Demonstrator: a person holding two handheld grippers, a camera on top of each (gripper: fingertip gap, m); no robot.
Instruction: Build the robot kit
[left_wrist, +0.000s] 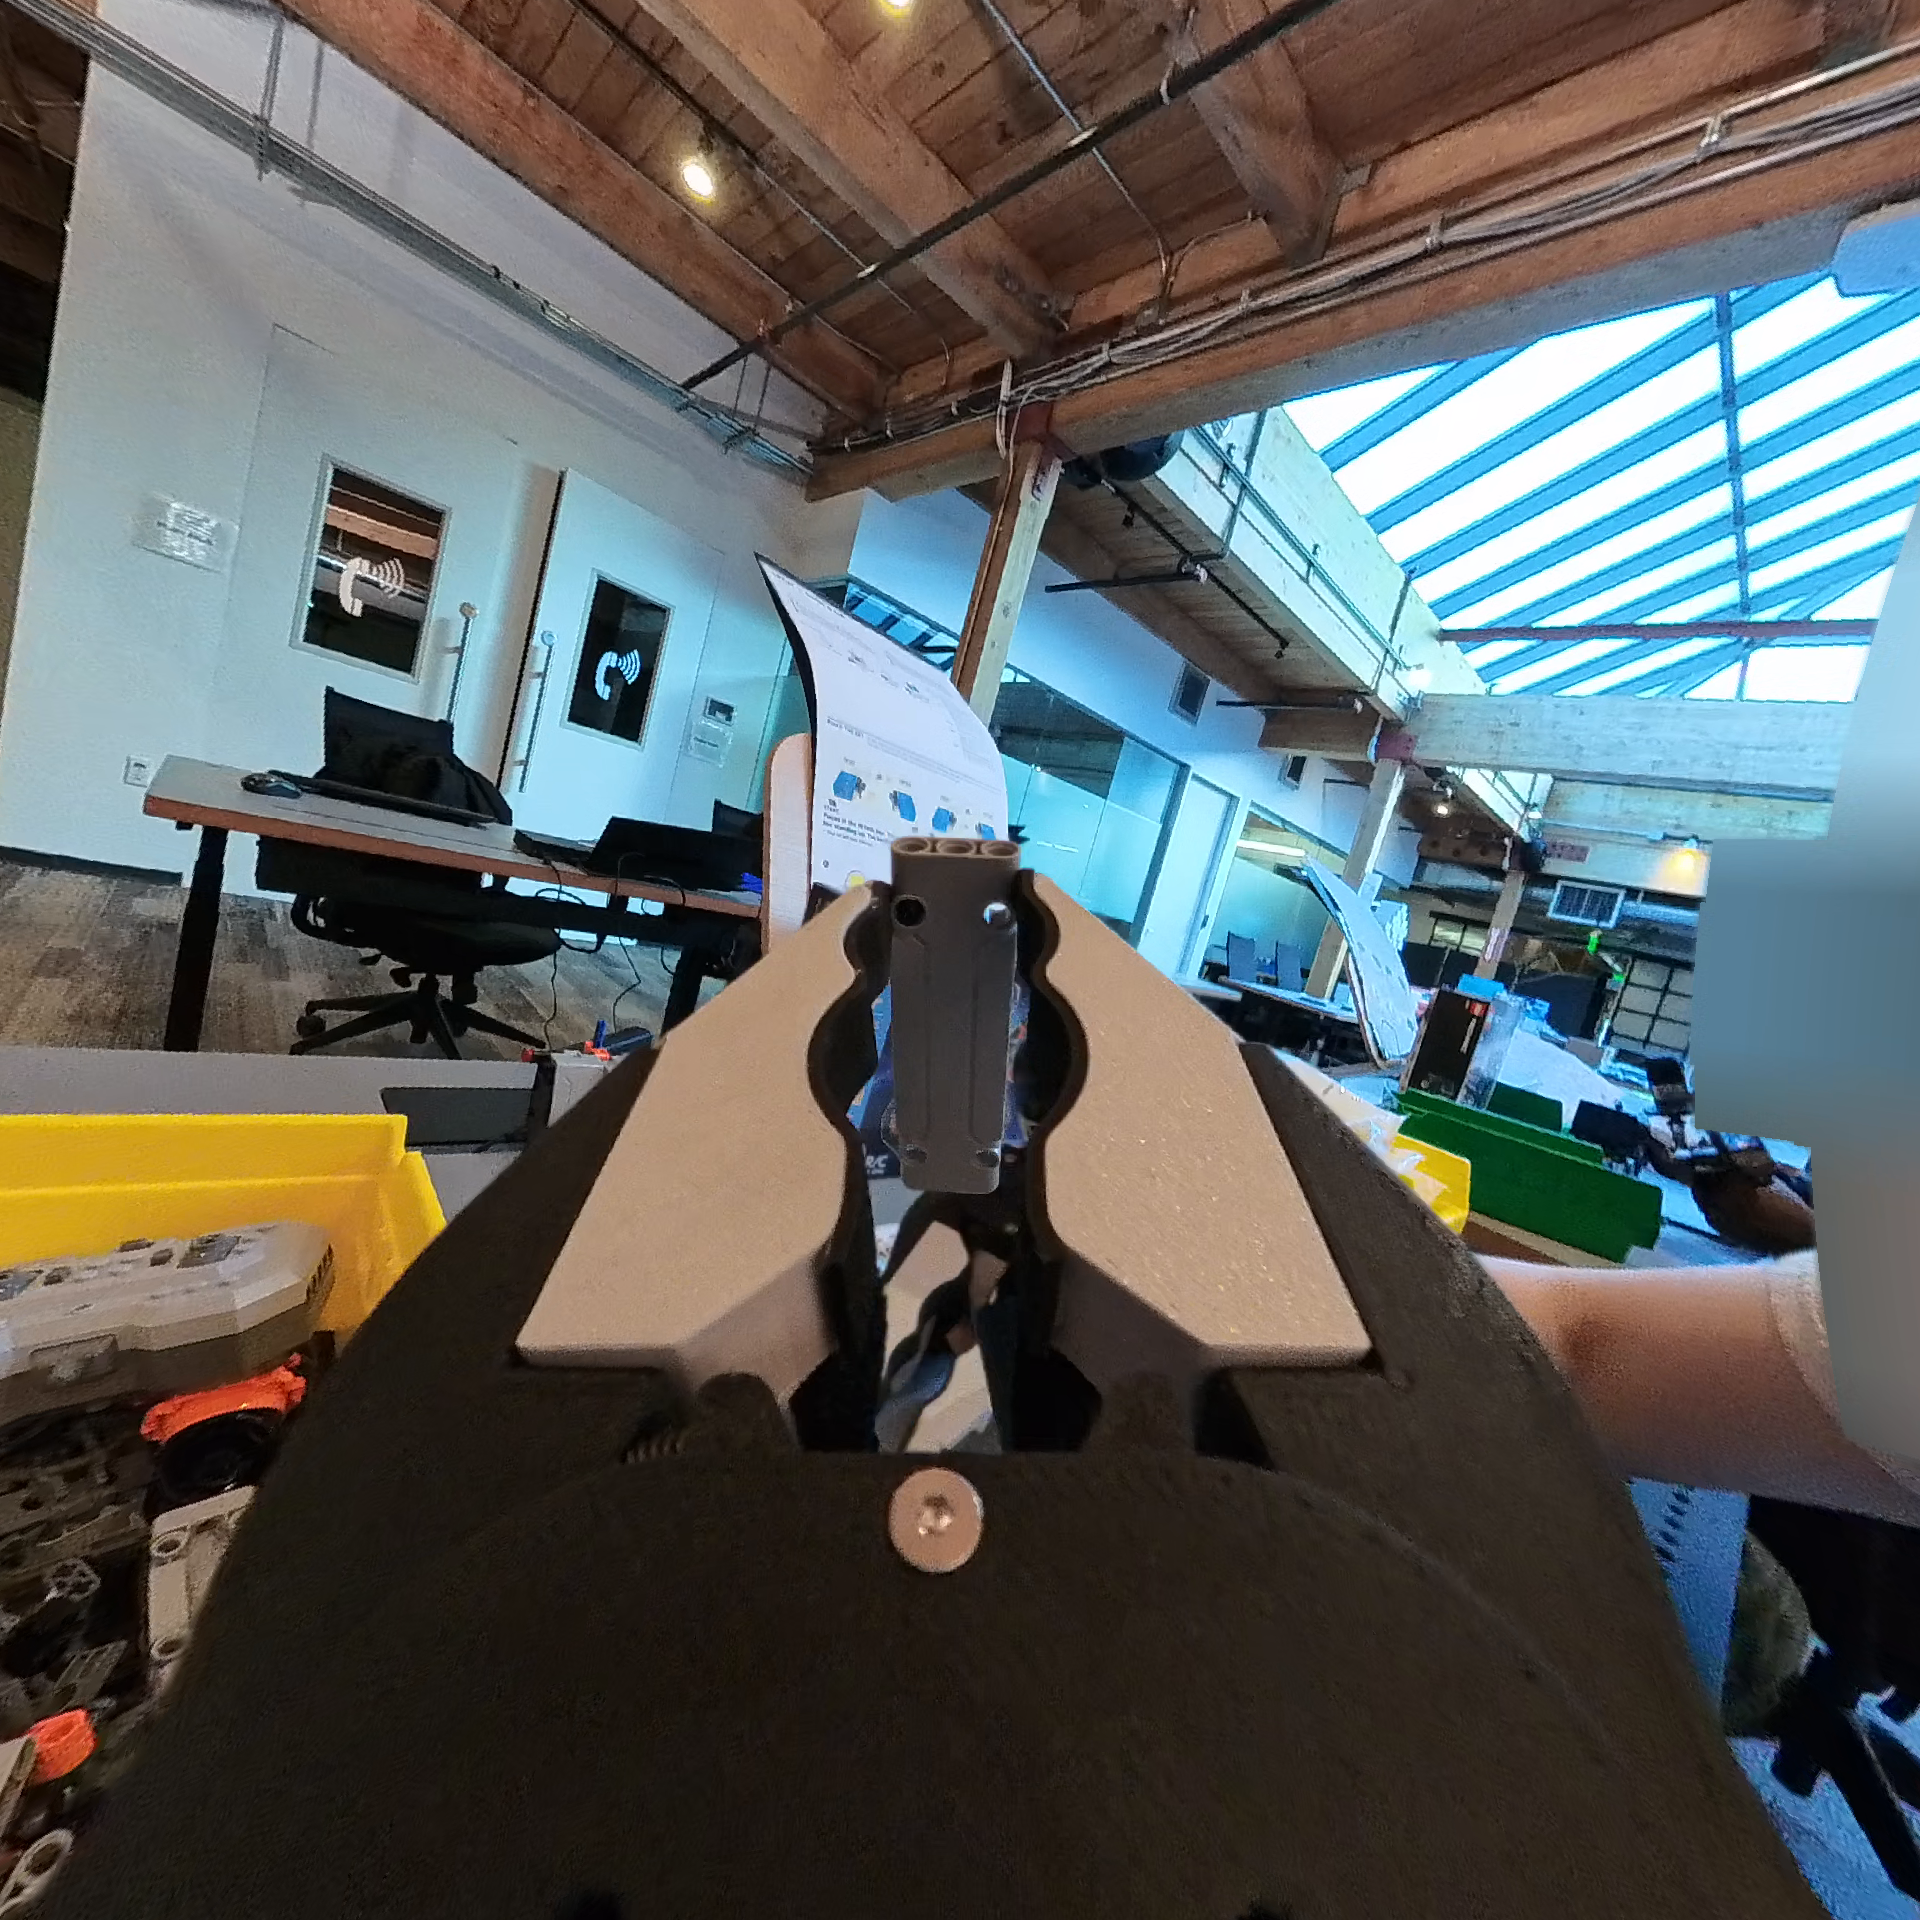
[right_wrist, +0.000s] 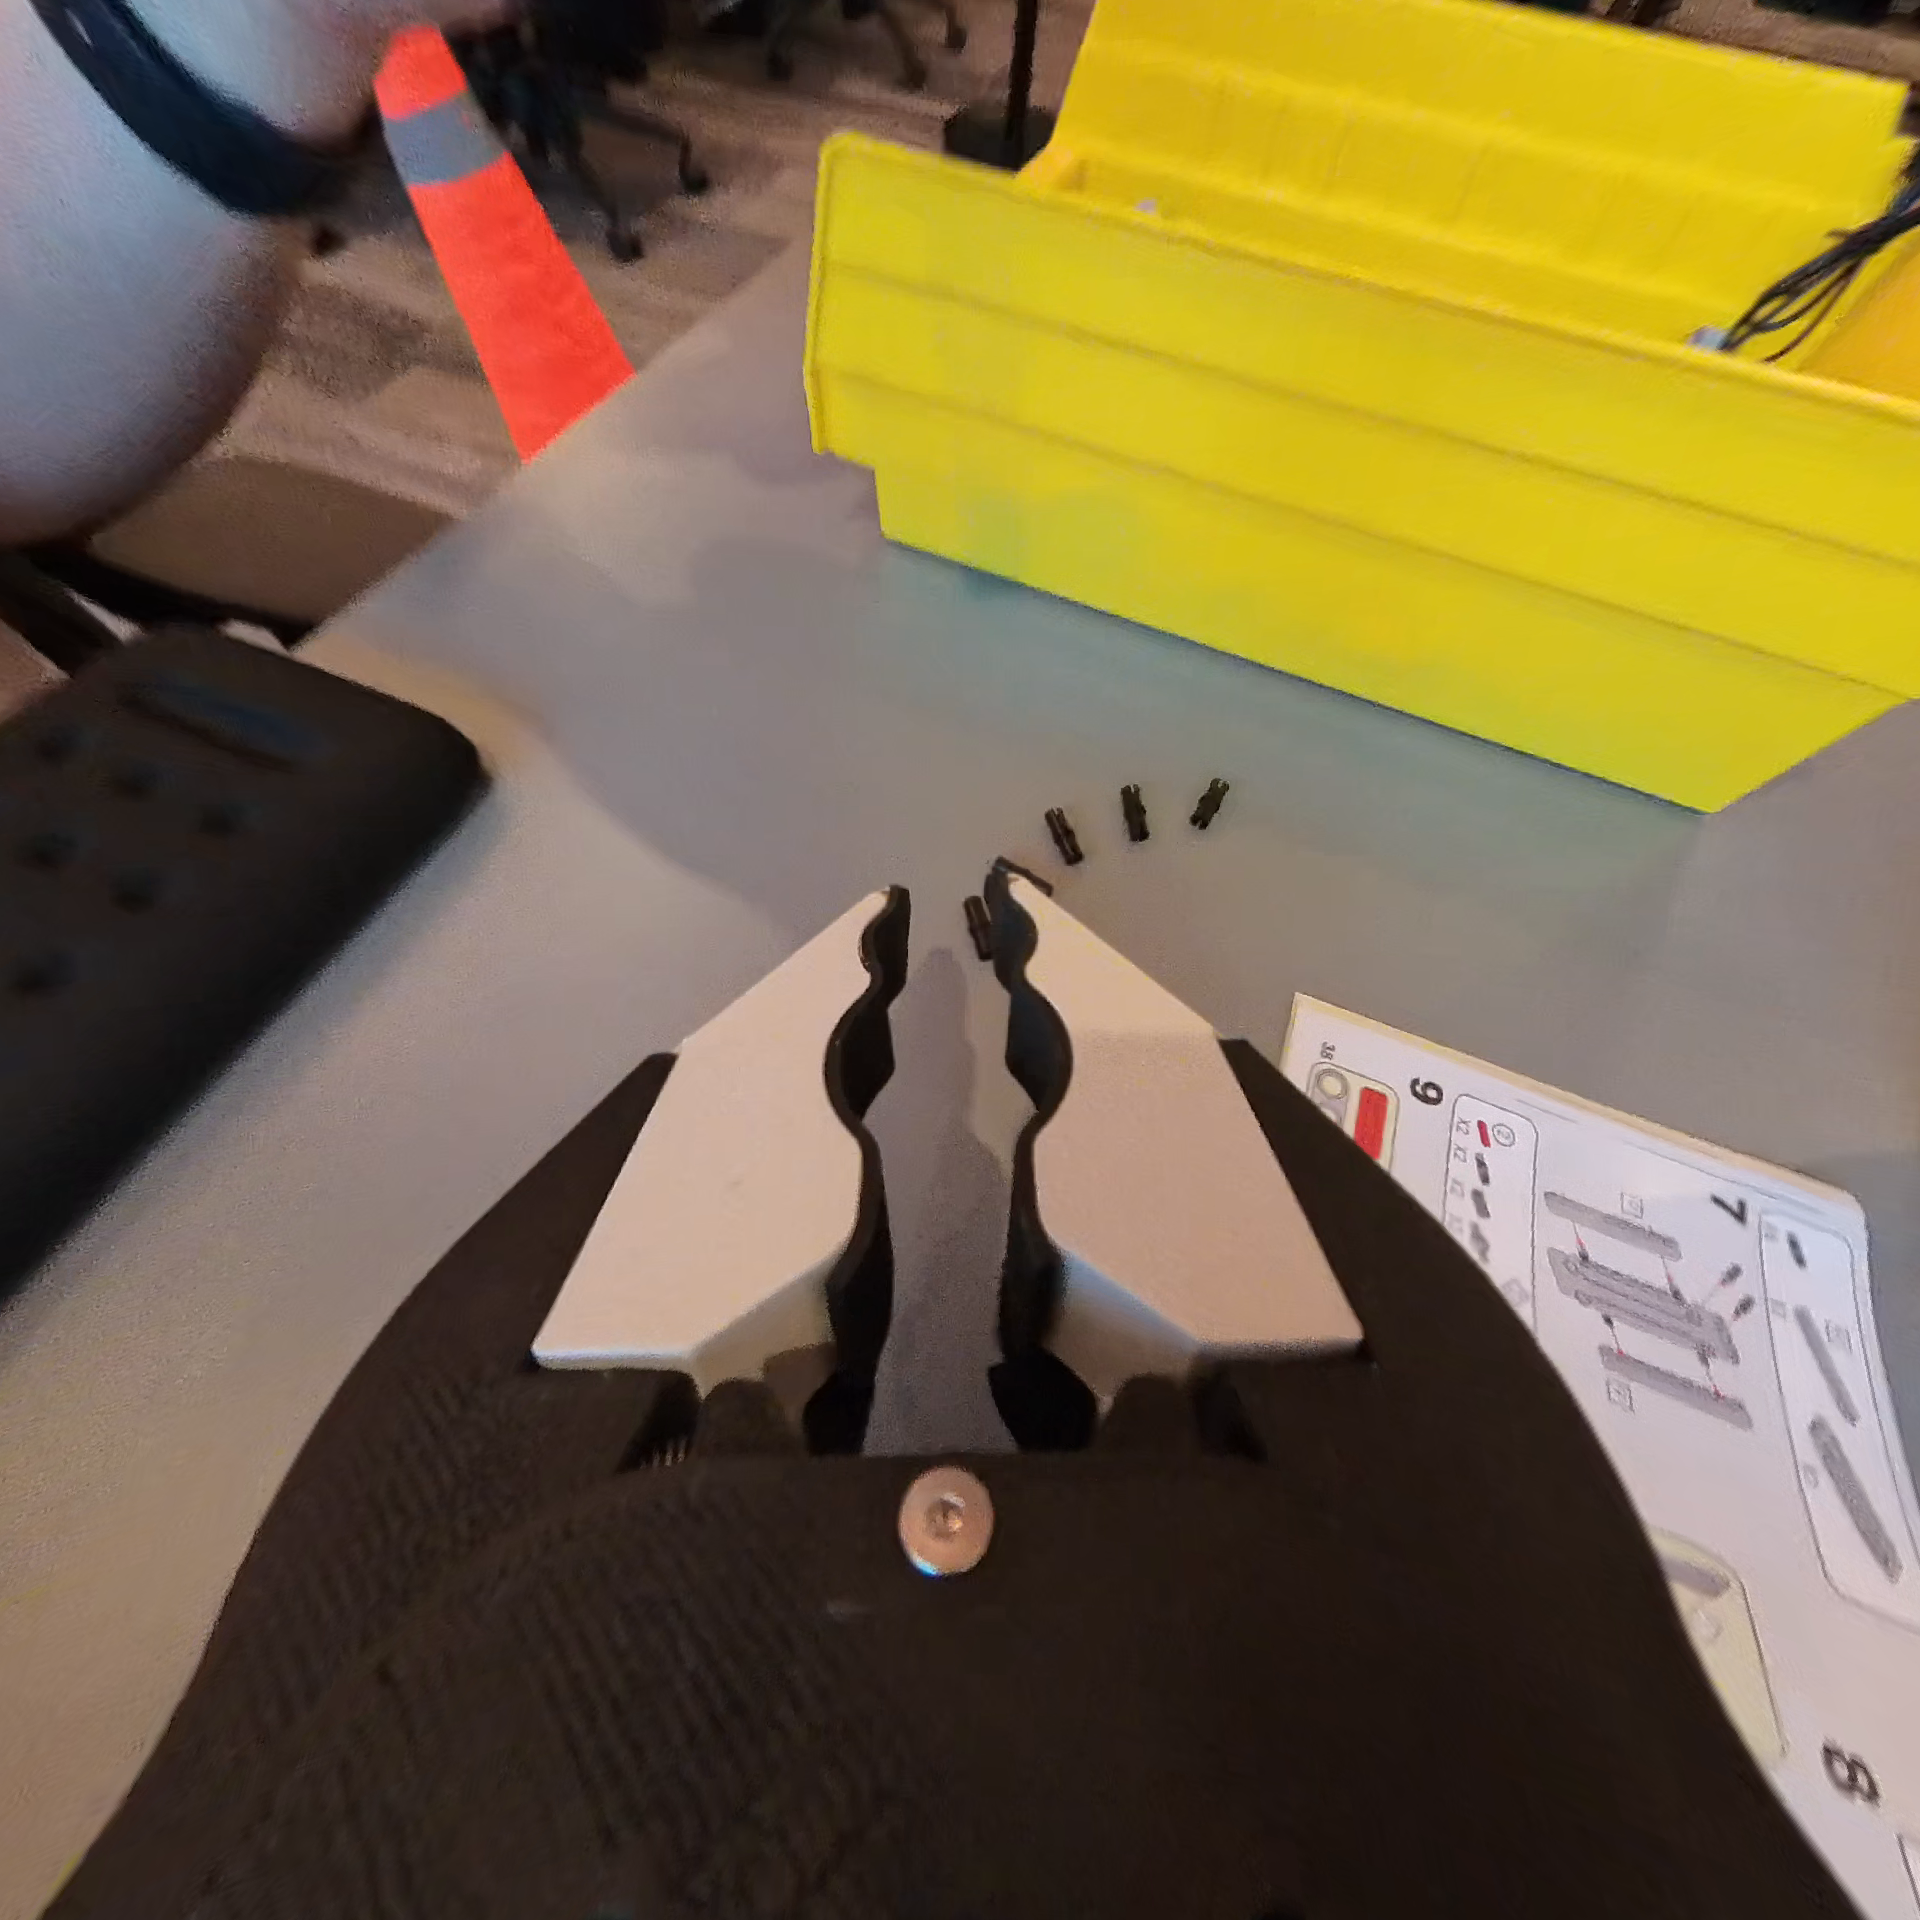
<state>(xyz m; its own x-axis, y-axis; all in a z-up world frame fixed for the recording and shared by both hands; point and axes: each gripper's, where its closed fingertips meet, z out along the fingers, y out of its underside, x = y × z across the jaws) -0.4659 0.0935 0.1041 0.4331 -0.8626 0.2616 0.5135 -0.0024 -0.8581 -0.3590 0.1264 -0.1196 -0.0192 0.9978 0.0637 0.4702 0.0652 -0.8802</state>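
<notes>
My left gripper (left_wrist: 954, 894) is shut on a grey building-toy beam (left_wrist: 952, 1013) with holes. It holds the beam upright in the air, its top end above the fingertips. My right gripper (right_wrist: 948, 899) is open, low over the grey table (right_wrist: 675, 727). A small black connector pin (right_wrist: 977, 927) lies between its fingertips, close to the right finger. A second pin (right_wrist: 1029, 878) lies at that finger's tip. Three more black pins (right_wrist: 1135, 812) lie in a row just beyond.
A yellow bin (right_wrist: 1299, 468) stands past the pins. An instruction sheet (right_wrist: 1662, 1299) lies at the right, a black pad (right_wrist: 156, 883) at the left, an orange cone (right_wrist: 488, 239) beyond the table. Left view: a yellow bin (left_wrist: 208, 1174), toy parts (left_wrist: 104, 1455), a propped sheet (left_wrist: 894, 727), green bins (left_wrist: 1527, 1174), a forearm (left_wrist: 1662, 1361). The grippers' ends are close to 25 cm from one another.
</notes>
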